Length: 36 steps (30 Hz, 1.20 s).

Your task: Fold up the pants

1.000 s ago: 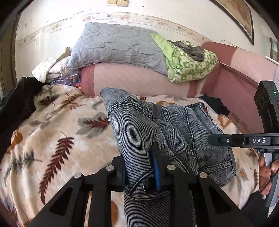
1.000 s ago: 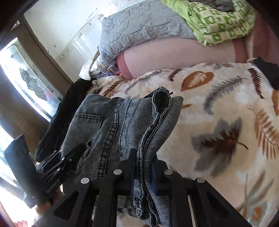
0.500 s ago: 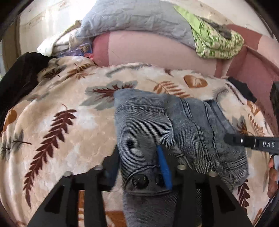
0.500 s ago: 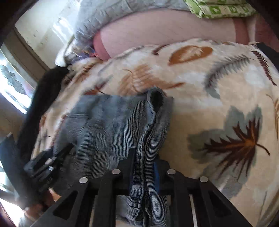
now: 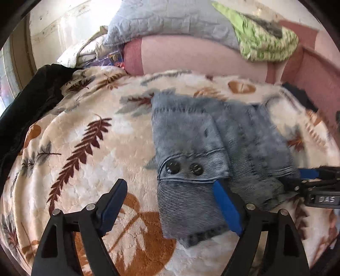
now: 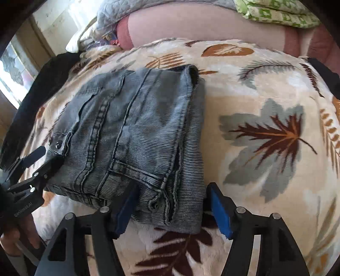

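The grey-blue denim pants (image 5: pixel 191 146) lie folded in a compact stack on the leaf-print blanket (image 5: pixel 85 148); they also show in the right wrist view (image 6: pixel 138 127). My left gripper (image 5: pixel 170 203) is open, its jaws spread either side of the near waistband corner with two dark buttons (image 5: pixel 184 166). My right gripper (image 6: pixel 172 203) is open, its blue pads either side of the pants' near edge without pinching it. Each gripper shows at the edge of the other's view.
A pink sofa back (image 5: pixel 191 57) runs behind the blanket, with a grey quilted cushion (image 5: pixel 170 19) and a green patterned cloth (image 5: pixel 265 42) on top. A black garment (image 5: pixel 27 102) lies at the blanket's left edge. A window (image 6: pixel 12 72) is at left.
Both grippers lowered the held pants onto the blanket and opened, letting go. The pants now rest flat in a folded stack.
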{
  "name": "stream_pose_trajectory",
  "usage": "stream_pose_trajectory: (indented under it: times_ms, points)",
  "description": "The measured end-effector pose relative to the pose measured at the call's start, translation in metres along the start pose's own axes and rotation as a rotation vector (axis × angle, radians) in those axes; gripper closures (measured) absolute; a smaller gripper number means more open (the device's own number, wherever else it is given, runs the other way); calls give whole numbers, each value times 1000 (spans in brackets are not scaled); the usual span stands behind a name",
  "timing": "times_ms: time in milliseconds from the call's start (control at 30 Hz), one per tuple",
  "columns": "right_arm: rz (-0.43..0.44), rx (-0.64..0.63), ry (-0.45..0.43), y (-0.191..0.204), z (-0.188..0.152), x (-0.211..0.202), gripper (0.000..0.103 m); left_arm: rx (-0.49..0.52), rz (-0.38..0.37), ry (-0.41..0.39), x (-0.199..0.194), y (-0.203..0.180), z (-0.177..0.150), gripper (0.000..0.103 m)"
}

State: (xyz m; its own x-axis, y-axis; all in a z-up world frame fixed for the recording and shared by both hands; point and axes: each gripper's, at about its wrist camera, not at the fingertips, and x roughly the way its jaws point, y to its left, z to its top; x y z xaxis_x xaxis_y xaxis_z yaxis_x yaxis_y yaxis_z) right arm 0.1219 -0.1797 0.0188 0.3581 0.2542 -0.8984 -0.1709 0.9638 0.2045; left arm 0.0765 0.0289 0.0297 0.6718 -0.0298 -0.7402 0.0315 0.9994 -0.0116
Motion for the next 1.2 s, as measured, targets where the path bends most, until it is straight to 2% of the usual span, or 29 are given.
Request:
stream_pose_trajectory:
  times_ms: [67, 133, 167, 267, 300, 367, 433, 467, 500, 533, 600, 667, 733, 800, 867, 933, 1000, 1100, 1200]
  points:
    - [-22, -19, -44, 3, 9, -16, 33, -40, -8, -74, -14, 5, 4, 19]
    - [-7, -16, -101, 6, 29, -32, 33, -60, -15, -94, -17, 7, 7, 19]
    - [-6, -10, -123, 7, 39, -36, 33, -56, -16, -69, -10, 7, 7, 19]
    - [-47, 4, -145, 13, 81, -26, 32, 6, 26, 69, 25, -3, -4, 19]
    - [-77, -3, -151, 13, 93, -19, 32, -1, 26, 59, 25, -3, -5, 19]
    - [-126, -19, -130, 15, 114, 5, 31, -5, 10, 50, 22, -2, -3, 19]
    - [-223, 1, -26, 3, 122, 49, 31, -17, 2, 62, 26, 2, -3, 18]
    - [-239, 25, 25, -8, 118, 63, 29, -26, -6, 63, 26, 3, -5, 18]
    - [-213, 63, 28, -18, 115, 69, 27, -26, -9, 62, 27, 3, -4, 18]
    - [-183, 111, -1, -27, 112, 62, 23, -17, -3, 57, 26, 2, -5, 18]
    - [-176, 124, -14, -30, 108, 50, 23, -15, 0, 53, 27, 2, -5, 18]
    - [-171, 113, -58, -27, 98, 27, 23, -16, 4, 55, 27, 1, -4, 18]
    - [-125, 105, -99, -21, 84, 5, 23, -16, 9, 52, 25, 0, -4, 18]
    - [-100, 80, -103, -13, 69, -1, 22, -9, 16, 44, 24, -1, -6, 18]
    - [-123, 5, -21, -2, 49, 17, 22, -9, 20, 40, 23, -1, -6, 18]
    - [-113, 7, 40, -6, 36, 33, 22, -9, 18, 40, 23, -2, -7, 18]
    - [-108, 79, 1, -13, 31, 15, 22, -6, 27, 26, 22, -2, -8, 18]
    - [-112, 74, -88, -4, 18, -22, 21, 6, 38, 2, 17, -3, -11, 18]
    - [-48, 60, -153, 6, -11, -62, 21, 9, 33, -17, 4, -3, -14, 18]
